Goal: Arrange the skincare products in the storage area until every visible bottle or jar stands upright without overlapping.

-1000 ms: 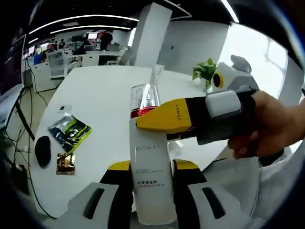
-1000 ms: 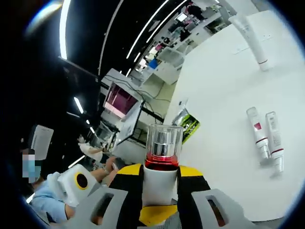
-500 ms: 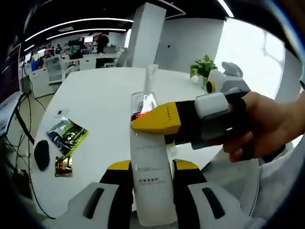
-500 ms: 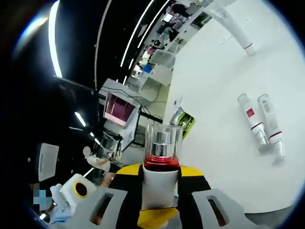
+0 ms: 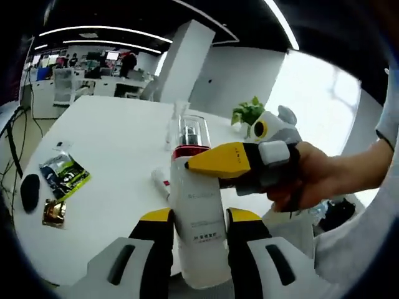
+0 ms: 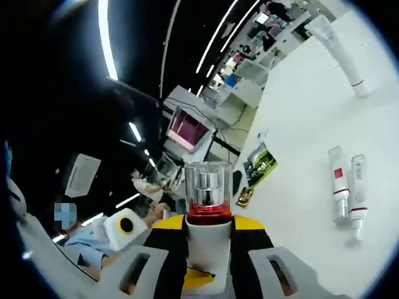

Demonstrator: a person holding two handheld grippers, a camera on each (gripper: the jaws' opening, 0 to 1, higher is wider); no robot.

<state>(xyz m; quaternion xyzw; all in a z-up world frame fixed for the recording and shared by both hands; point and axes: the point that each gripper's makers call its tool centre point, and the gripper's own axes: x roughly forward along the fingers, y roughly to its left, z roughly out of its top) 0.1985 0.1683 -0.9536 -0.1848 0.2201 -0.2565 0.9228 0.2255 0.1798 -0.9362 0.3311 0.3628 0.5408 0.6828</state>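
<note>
Both grippers are clamped on the same white bottle (image 5: 198, 224), held in the air above a round white table (image 5: 112, 162). In the left gripper view, the left gripper (image 5: 198, 233) squeezes the bottle's lower body between its yellow-tipped jaws. The right gripper (image 5: 218, 163), held in a person's hand (image 5: 312, 177), comes in from the right and pinches the bottle just under its red collar. In the right gripper view, that gripper (image 6: 209, 240) has its jaws pressed against the white shoulder, with the clear cap (image 6: 208, 190) rising above them.

On the table, two small white tubes (image 6: 346, 193) lie flat side by side, a taller tube (image 6: 340, 53) stands further off, and a green packet (image 6: 260, 163) lies near the edge.

The step in hand appears to be carrying the bottle down to stand upright. To do it well, keep the bottle vertical, choose bare tabletop well apart from the lying tubes, set the base flat, then loosen one grip at a time so it does not tip.
</note>
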